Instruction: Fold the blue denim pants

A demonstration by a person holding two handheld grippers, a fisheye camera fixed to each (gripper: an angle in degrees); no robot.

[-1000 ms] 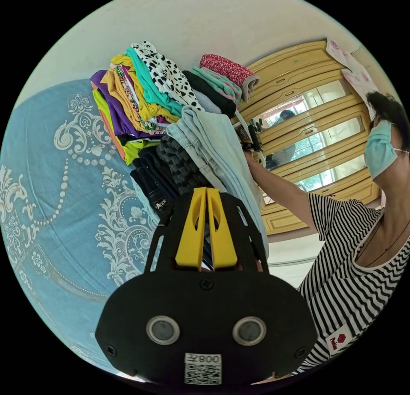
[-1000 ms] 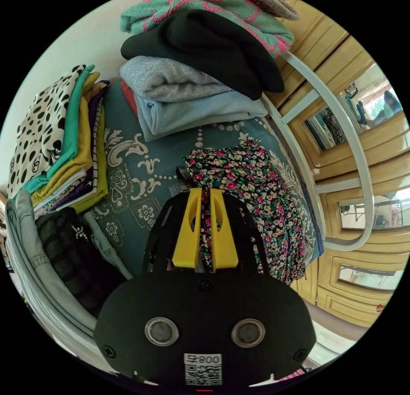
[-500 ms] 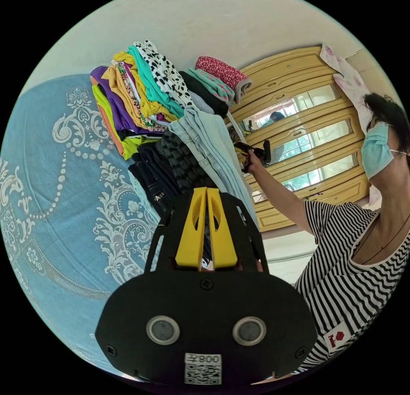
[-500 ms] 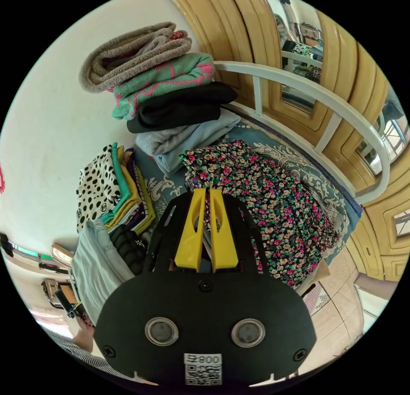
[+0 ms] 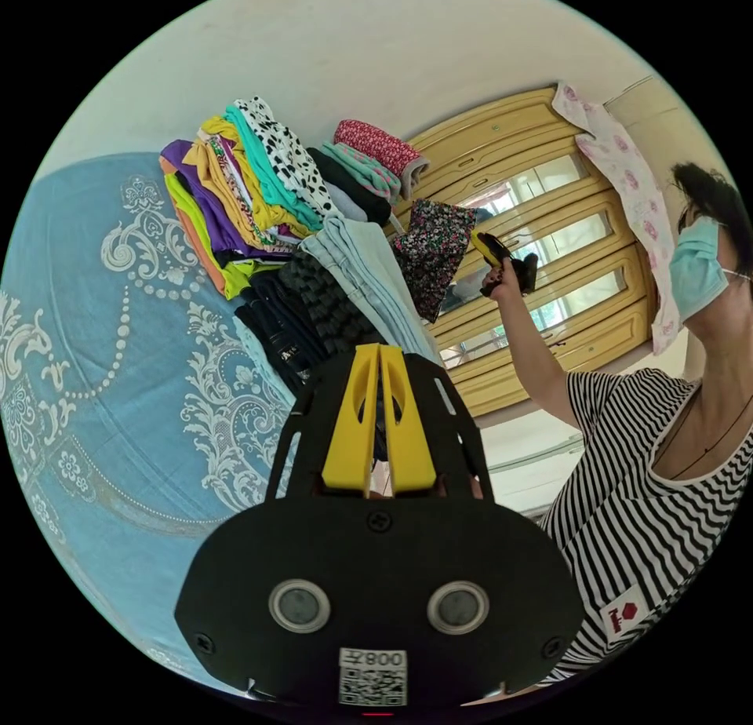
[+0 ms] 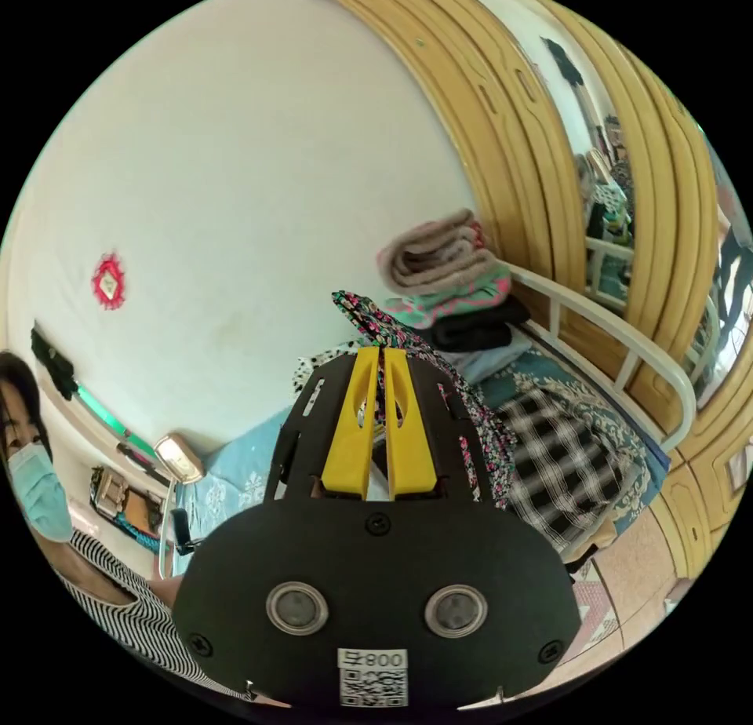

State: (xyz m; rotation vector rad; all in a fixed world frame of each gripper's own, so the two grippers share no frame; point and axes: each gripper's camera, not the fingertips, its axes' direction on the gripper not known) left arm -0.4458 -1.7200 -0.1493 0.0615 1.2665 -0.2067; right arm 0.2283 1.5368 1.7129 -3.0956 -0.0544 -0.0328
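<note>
While folded, pale blue denim pants [image 5: 375, 274] top a pile.

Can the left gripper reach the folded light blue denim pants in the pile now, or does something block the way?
Probably yes. The left gripper points at the pile, and the light blue denim pants lie on its near side, with nothing between. Its jaws look shut, so they would have to open first.
</note>
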